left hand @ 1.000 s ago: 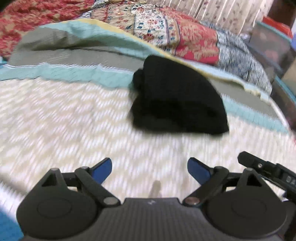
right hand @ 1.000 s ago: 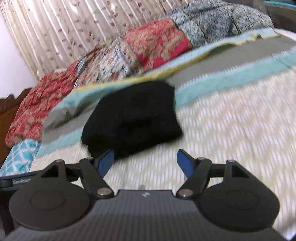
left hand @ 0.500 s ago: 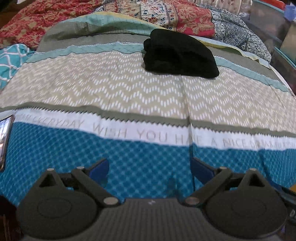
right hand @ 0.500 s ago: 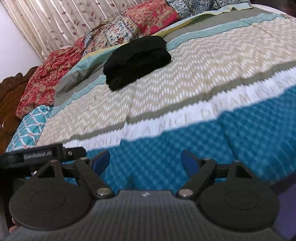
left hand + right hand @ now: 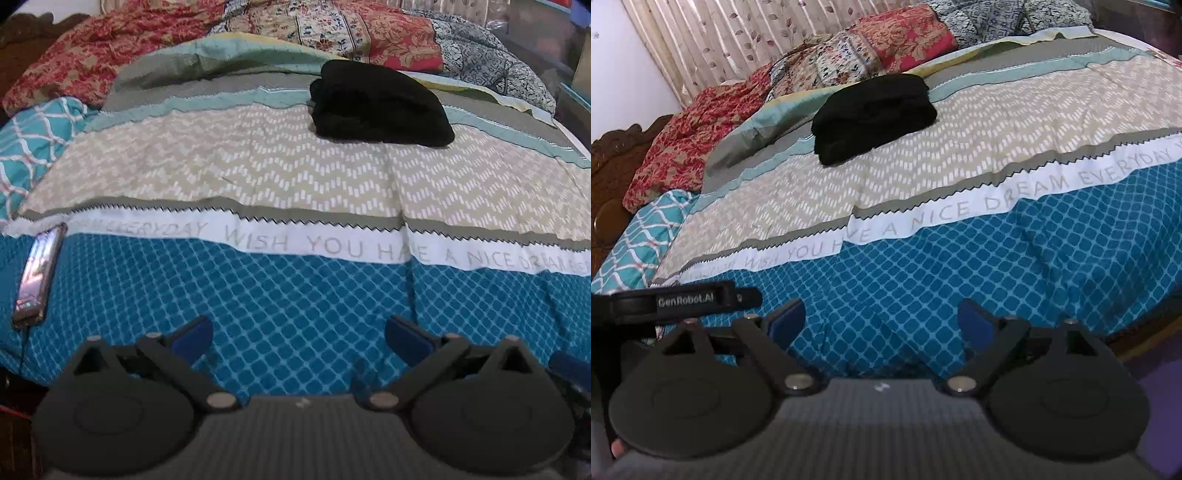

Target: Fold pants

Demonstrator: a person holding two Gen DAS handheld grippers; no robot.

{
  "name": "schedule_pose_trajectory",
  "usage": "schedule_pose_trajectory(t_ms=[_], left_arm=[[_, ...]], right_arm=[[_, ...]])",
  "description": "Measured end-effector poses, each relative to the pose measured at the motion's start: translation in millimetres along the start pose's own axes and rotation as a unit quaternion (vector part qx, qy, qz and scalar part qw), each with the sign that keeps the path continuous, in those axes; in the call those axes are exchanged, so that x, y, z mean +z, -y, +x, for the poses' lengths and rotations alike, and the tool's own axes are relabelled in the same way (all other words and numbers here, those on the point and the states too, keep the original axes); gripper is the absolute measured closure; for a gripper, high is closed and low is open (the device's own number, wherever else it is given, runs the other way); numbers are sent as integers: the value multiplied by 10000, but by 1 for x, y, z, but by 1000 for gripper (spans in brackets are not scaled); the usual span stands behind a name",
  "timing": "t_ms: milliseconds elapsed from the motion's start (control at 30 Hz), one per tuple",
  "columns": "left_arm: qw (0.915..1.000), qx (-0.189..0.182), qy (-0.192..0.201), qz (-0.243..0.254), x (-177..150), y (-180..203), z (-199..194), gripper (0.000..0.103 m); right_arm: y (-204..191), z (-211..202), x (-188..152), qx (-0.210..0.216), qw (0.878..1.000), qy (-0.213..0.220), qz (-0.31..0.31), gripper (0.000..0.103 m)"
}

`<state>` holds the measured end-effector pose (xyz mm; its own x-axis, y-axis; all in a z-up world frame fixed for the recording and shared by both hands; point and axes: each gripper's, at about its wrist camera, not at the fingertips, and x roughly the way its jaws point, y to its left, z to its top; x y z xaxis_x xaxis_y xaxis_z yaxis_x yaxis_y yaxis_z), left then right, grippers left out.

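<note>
The pants [image 5: 380, 103] are soft black cloth, dull and a bit fuzzy. The bedspread [image 5: 295, 177] is smooth printed cloth with small creases. The phone [image 5: 37, 273] has a shiny glass front. The headboard [image 5: 609, 155] is dark carved wood (a little glossy). The left gripper [image 5: 299, 338] is dull black plastic.

Pants [image 5: 380, 101]: plain black. Bedspread [image 5: 295, 295]: blue lattice band, white lettered strip, beige chevron band, grey and aqua stripes. Quilt [image 5: 886, 37]: red floral patchwork.
</note>
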<state>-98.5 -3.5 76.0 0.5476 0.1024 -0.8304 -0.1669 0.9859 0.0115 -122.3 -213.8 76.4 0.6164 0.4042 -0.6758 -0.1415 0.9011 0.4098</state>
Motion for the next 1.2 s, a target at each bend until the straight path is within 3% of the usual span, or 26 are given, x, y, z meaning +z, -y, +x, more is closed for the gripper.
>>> schedule_pose_trajectory(t_ms=[567,900,1200], left_arm=[[9997,88,167,124,15,2,8,0],[9986,414,326,12,21,-12,6,0],[9957,832,374,178,23,-14,5,0]], right_arm=[[2,14,10,-259,9996,18,-63,11],[1,19,10,-225,9996,-164,-81,11],[0,11,20,-245,9997,-35,-56,11]])
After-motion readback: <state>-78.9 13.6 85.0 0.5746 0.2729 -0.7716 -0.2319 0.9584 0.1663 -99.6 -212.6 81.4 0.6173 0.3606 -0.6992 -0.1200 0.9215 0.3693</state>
